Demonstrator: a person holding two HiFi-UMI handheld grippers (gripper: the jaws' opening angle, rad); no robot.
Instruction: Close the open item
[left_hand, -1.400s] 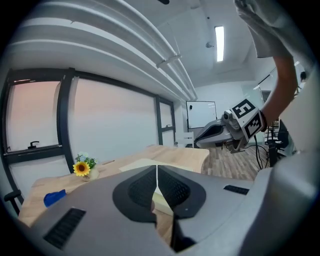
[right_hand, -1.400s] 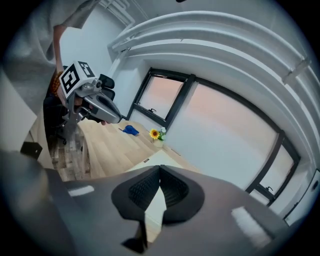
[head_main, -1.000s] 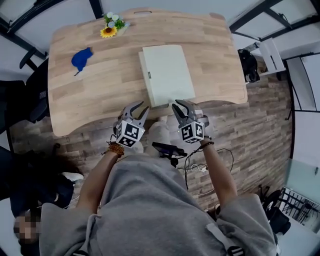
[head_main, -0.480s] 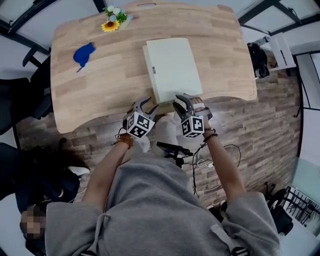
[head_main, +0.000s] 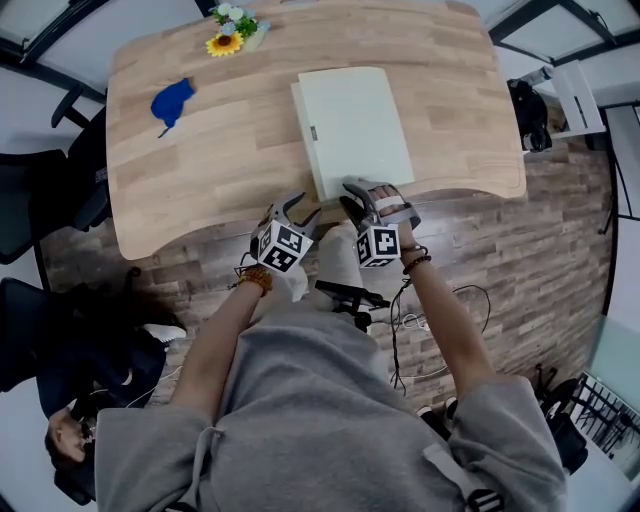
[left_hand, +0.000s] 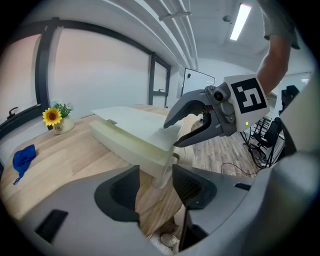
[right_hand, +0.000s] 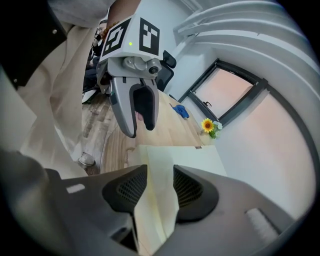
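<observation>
At the near edge of the pale wooden table (head_main: 200, 170), the flat cream rectangular box (head_main: 355, 125) lies lid-down, as it did a second ago. The jaws of our grey right gripper (head_main: 362, 190) and left gripper (head_main: 292, 207) have just been opening. The right's stand released astride the box's rim and the left's released short of its corner, so we judge the closing all but done.
</observation>
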